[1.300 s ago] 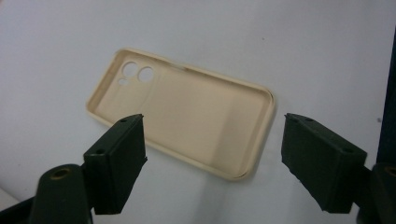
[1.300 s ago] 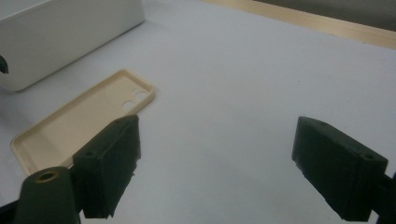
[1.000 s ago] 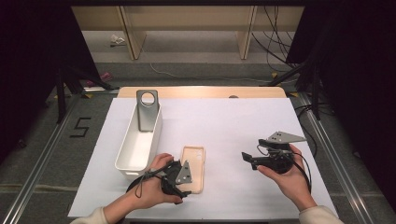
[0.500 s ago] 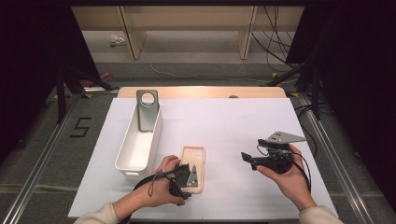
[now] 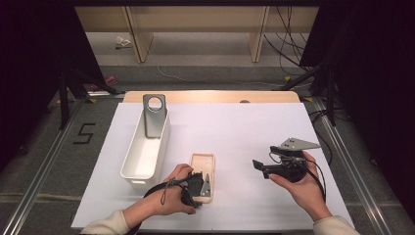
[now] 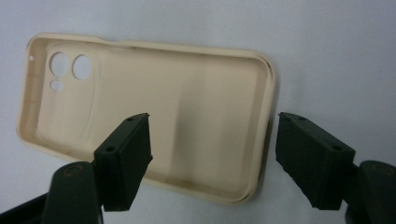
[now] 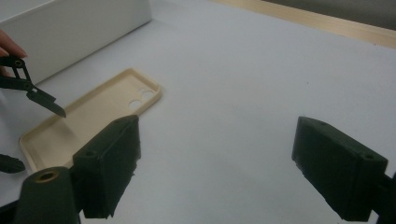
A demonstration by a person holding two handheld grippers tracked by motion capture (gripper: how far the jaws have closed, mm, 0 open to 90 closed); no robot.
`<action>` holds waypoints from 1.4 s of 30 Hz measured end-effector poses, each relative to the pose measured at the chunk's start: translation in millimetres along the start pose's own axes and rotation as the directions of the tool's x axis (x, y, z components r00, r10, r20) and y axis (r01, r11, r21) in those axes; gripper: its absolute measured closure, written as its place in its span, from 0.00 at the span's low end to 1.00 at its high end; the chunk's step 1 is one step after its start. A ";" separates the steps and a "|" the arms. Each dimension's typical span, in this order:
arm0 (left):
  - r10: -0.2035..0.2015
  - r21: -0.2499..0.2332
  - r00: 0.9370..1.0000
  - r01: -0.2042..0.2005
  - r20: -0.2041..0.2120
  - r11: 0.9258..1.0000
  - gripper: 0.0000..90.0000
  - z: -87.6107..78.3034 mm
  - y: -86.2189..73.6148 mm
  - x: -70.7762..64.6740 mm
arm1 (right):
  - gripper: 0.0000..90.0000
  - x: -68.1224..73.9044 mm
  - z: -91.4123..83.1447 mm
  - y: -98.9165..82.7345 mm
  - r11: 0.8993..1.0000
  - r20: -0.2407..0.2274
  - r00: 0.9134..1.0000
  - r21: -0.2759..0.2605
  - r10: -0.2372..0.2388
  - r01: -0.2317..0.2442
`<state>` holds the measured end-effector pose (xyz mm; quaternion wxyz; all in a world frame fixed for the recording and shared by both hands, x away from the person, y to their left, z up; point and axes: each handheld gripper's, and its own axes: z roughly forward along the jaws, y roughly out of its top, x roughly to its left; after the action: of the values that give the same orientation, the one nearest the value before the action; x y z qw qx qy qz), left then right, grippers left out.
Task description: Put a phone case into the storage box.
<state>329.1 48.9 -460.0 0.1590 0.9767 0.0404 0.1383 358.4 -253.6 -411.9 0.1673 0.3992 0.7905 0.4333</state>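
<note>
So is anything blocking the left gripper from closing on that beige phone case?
Nothing visible does. The left gripper straddles the long edge of the phone case, one jaw over its hollow inside and one outside. Only bare white table cover lies around it.

One beige phone case [image 6: 154,112] lies on the white sheet, its right edge between the left gripper's [image 6: 212,154] two jaws, one jaw over its inside and one outside its rim. That case has two round camera holes and one smaller hole. One white bin [image 5: 147,147] stands beyond the jaws. Two grippers are in use; the right gripper's [image 7: 215,163] two jaws have nothing between them.
</note>
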 end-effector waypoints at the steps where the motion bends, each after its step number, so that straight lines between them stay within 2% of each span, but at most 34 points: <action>1: 0.004 0.003 1.000 -0.004 0.000 1.000 0.30 0.3 0.3 0.2 | 0.18 0.1 0.2 -0.1 1.000 -0.001 1.000 0.000 0.000 0.000; 5: 0.021 0.014 1.000 -0.021 0.004 1.000 0.30 2.0 1.6 0.3 | 0.18 0.4 0.4 0.0 1.000 -0.003 1.000 0.000 -0.002 0.002; 9: 0.009 0.020 1.000 -0.009 0.013 1.000 0.32 3.1 2.2 -0.4 | 0.18 0.3 0.7 -0.4 1.000 -0.006 1.000 0.003 -0.001 0.001; 16: 0.033 0.032 0.999 -0.034 0.024 0.999 0.36 3.1 4.8 -0.5 | 0.18 0.9 1.1 -0.4 1.000 -0.012 1.000 0.006 -0.004 0.005; 18: 0.027 0.039 0.999 -0.028 0.031 0.999 0.38 2.9 5.4 -1.4 | 0.18 1.0 1.3 -0.4 1.000 -0.012 1.000 0.007 -0.003 0.003; 30: 0.069 0.060 0.995 -0.073 0.070 0.996 0.55 1.9 9.8 -5.3 | 0.18 1.5 1.3 -0.5 1.000 -0.021 1.000 0.011 -0.005 0.005; 33: 0.098 0.063 0.992 -0.103 0.073 0.993 0.62 1.3 10.8 -6.6 | 0.18 1.9 1.6 -0.6 1.000 -0.022 1.000 0.012 -0.005 0.006; 36: 0.109 0.070 0.991 -0.114 0.076 0.991 0.67 1.0 12.1 -9.3 | 0.18 2.0 1.7 -0.4 1.000 -0.022 1.000 0.010 -0.008 0.008; 38: 0.130 0.082 0.988 -0.137 0.079 0.987 0.69 0.4 13.0 -9.6 | 0.18 2.2 1.5 -0.4 1.000 -0.022 1.000 0.012 -0.010 0.010; 41: 0.126 0.083 0.988 -0.133 0.087 0.988 0.74 0.6 13.1 -11.7 | 0.18 2.1 1.7 -0.5 1.000 -0.022 1.000 0.011 -0.009 0.009; 42: 0.141 0.084 0.986 -0.148 0.084 0.985 0.75 0.3 13.6 -11.4 | 0.18 2.1 1.8 -0.5 1.000 -0.023 1.000 0.011 -0.008 0.009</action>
<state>318.7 34.5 -458.9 0.1056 0.9879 -0.0308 0.1093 357.9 -251.2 -413.2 0.1578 0.3918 0.7964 0.4328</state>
